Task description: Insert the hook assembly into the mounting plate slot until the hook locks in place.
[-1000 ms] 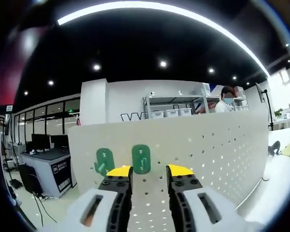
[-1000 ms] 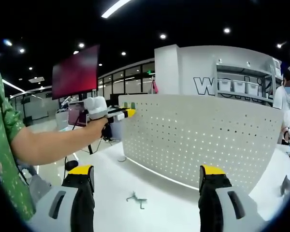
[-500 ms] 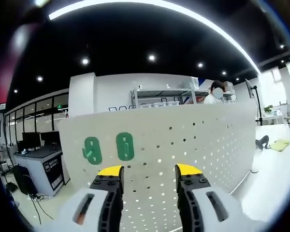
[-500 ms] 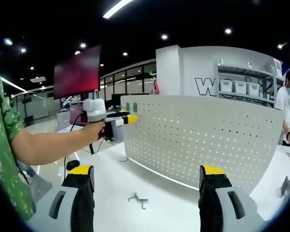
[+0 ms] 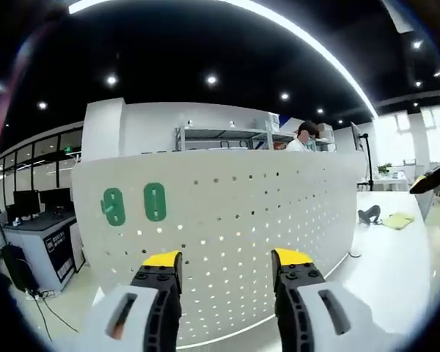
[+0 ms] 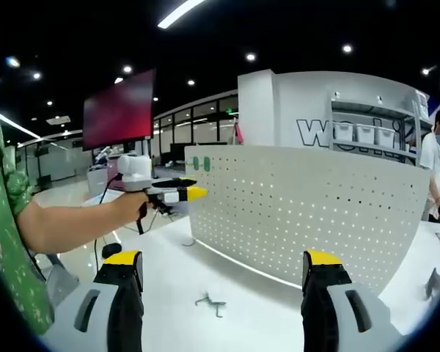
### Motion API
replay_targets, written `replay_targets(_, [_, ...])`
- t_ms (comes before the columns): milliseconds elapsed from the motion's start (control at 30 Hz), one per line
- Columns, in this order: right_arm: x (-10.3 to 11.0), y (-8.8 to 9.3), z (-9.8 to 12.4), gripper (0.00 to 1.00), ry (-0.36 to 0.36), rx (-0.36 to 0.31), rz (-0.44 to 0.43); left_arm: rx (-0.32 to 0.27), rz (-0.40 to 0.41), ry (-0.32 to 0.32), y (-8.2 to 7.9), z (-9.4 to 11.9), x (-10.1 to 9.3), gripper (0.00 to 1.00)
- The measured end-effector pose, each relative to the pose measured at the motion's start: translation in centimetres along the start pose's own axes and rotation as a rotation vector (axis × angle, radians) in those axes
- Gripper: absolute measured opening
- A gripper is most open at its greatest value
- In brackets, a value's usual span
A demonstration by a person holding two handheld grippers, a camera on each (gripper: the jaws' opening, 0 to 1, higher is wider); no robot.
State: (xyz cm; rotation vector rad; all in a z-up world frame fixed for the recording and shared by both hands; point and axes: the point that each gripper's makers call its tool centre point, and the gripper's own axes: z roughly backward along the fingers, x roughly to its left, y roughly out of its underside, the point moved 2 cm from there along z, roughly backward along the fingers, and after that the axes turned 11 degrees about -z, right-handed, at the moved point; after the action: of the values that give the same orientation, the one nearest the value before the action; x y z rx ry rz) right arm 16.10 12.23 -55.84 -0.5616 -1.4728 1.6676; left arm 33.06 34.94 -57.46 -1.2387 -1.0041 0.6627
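While the small metal hook assembly (image 6: 209,301) lies loose on the white tabletop (image 6: 169,279), in front of the pegboard's lower edge and between your right gripper's jaws as that view frames it, nothing holds it.

Item: hook assembly. Thin bent wire or stamped metal by the look of it; judge it light, stiff and inclined to skid on the smooth top. Take it by the straight shank, leaving the hooked end free for insertion. Its exact form is too small to make out.

Item: mounting plates (image 5: 134,203), two green ovals, each with a slot, fixed high at the left end of the white pegboard (image 5: 264,220). Slot detail is hard to read in either view.

Item: right gripper (image 6: 224,275). Jaws spread wide, empty, well short of the hook.

Item: left gripper (image 5: 226,268). Jaws spread, empty, facing the pegboard below and right of the plates; you hold it out in your left hand (image 6: 125,209).

Beyond: shelving (image 5: 227,139), a red screen (image 6: 117,110), a person behind the board.
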Motion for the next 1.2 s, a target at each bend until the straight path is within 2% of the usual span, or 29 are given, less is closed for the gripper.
replay_targets(167, [0.2,0.1,0.2,0.92,0.001,-0.001,-0.001,0.008,-0.006,0.038,0.3,1.0,-1.4,0.51])
replay_targets(367, [0.6,0.3,0.4,0.92,-0.002,-0.001,-0.006,0.033,0.010,0.078,1.7,2.3,-2.7,0.51])
replay_targets(933, [1.8,1.5,1.0,0.92,-0.015,0.015,-0.013,0.108,0.023,0.172,4.4,7.1,-7.3,0.50])
replay_targets(1200, [2.2,2.6,1.2,0.92,-0.023,0.028,-0.023,0.139,0.039,0.192,5.2,9.5,-8.6,0.50])
